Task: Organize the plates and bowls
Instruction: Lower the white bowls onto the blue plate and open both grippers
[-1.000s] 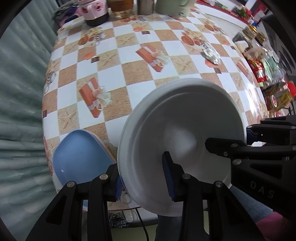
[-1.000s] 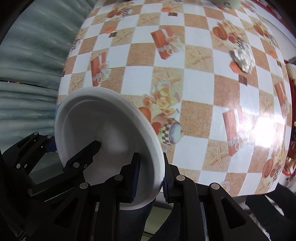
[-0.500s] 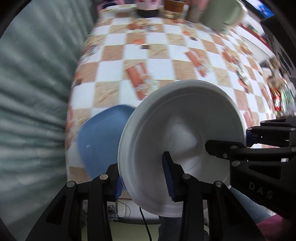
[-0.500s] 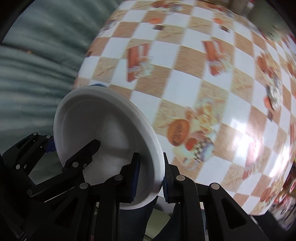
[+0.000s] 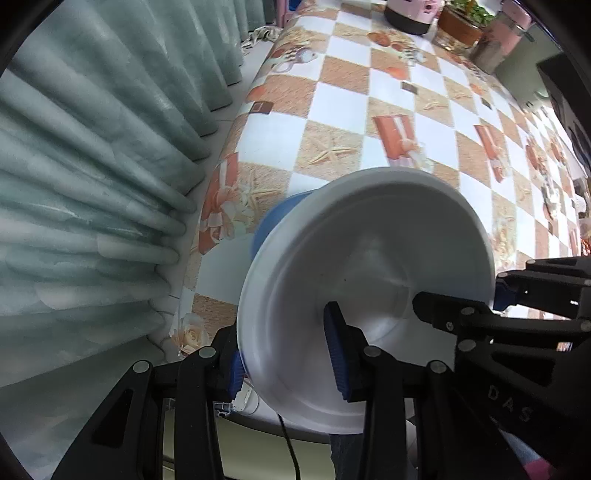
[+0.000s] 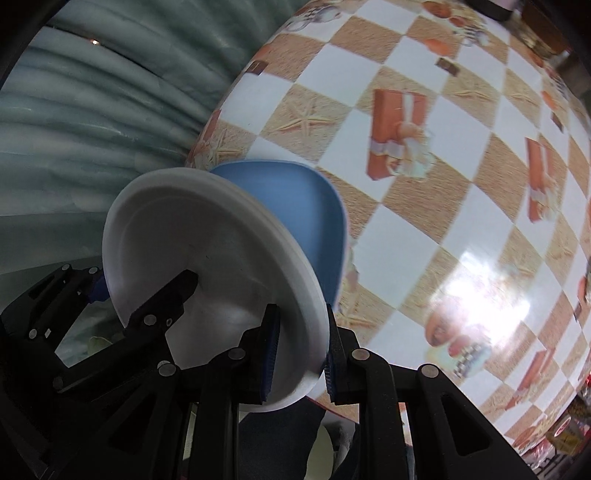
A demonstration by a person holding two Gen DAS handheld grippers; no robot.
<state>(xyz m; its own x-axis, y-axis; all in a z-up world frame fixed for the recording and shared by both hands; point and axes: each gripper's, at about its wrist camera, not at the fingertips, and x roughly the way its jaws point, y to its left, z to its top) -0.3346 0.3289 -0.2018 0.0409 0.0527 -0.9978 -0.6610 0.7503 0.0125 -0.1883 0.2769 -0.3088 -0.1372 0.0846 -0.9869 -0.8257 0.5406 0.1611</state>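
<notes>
Here the checkered tablecloth (image 5: 369,110) is filling both views beside the green curtain (image 5: 92,147). The white bowl (image 5: 369,277) is hanging above the table's near edge, over the blue plate (image 6: 295,206), possibly clear of it. The left gripper (image 5: 284,354) and right gripper (image 6: 299,350) are each clamping opposite rims. Only the left view is showing jars (image 5: 458,26) at the far end.

Left tongs (image 5: 286,358), right tongs (image 6: 299,349) point down, each seemingly clamped on something.
</notes>
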